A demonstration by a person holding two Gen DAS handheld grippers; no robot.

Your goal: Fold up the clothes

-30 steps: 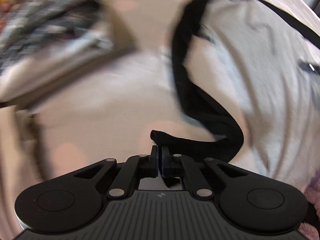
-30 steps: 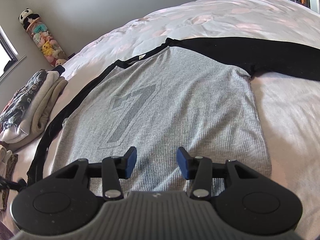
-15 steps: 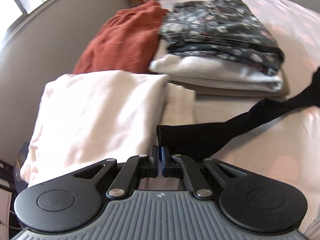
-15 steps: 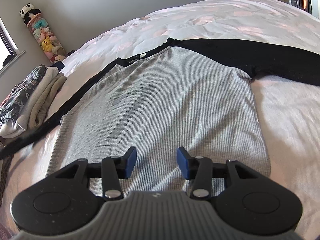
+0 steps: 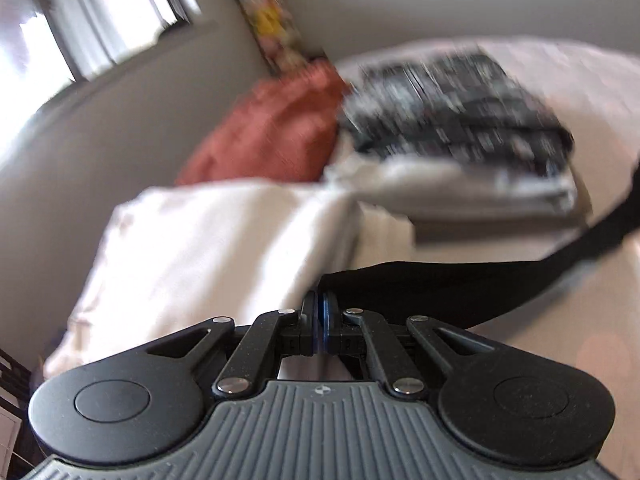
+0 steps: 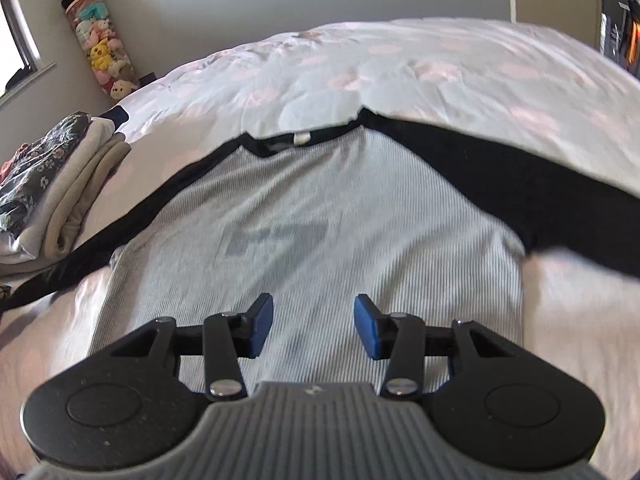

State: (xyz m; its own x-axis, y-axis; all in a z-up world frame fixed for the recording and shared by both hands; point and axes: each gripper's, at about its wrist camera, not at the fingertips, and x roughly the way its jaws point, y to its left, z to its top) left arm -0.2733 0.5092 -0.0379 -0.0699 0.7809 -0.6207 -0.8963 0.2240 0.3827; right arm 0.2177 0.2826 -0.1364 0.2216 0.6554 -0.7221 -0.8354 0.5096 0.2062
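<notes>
Since a second ago your left claw (image 5: pixel 320 312), clamped on the black sleeve (image 5: pixel 440 284), draws it out leftward; right claw (image 6: pixel 314 326) hangs spread above the shirt (image 6: pixel 320 216).

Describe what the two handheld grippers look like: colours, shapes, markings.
The left gripper and right gripper look alike: matte black linkage arms with silver rivets, two round black lobes with circular insets at the sides, and a ribbed grey body bearing a small round emblem. The fingertips carry blue pads. No cables, hands or sleeves show.
</notes>
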